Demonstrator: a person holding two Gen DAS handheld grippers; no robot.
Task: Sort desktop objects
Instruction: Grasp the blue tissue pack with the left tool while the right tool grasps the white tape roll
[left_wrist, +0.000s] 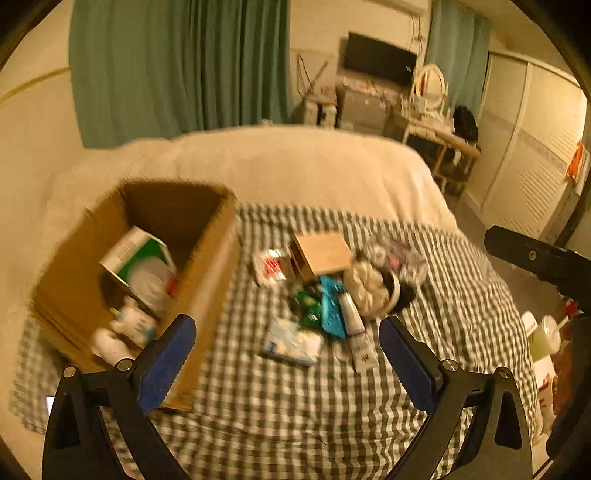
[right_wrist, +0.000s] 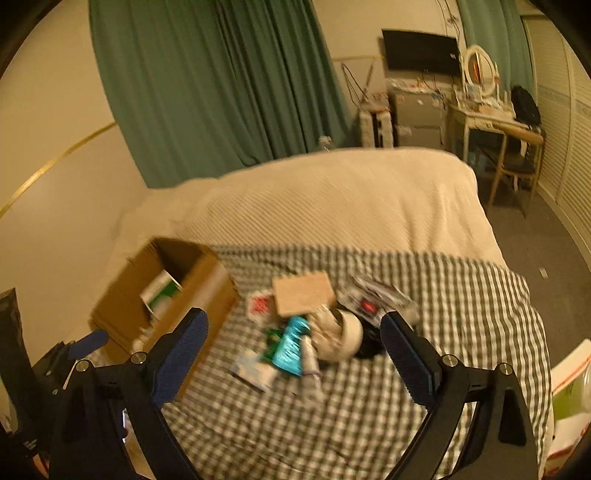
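A heap of small objects lies on a checked cloth over the bed: a tan box, a red-and-white packet, a blue pouch, a white tube, a pale flat pack and a white roll. An open cardboard box at the left holds a green-and-white carton and white bottles. My left gripper hangs open above the cloth, nothing between its fingers. My right gripper is open too, over the same heap.
A cream blanket covers the far half of the bed. Green curtains, a television and a dressing table stand beyond. Cups and packaging sit off the bed's right side. Part of the other gripper shows at right.
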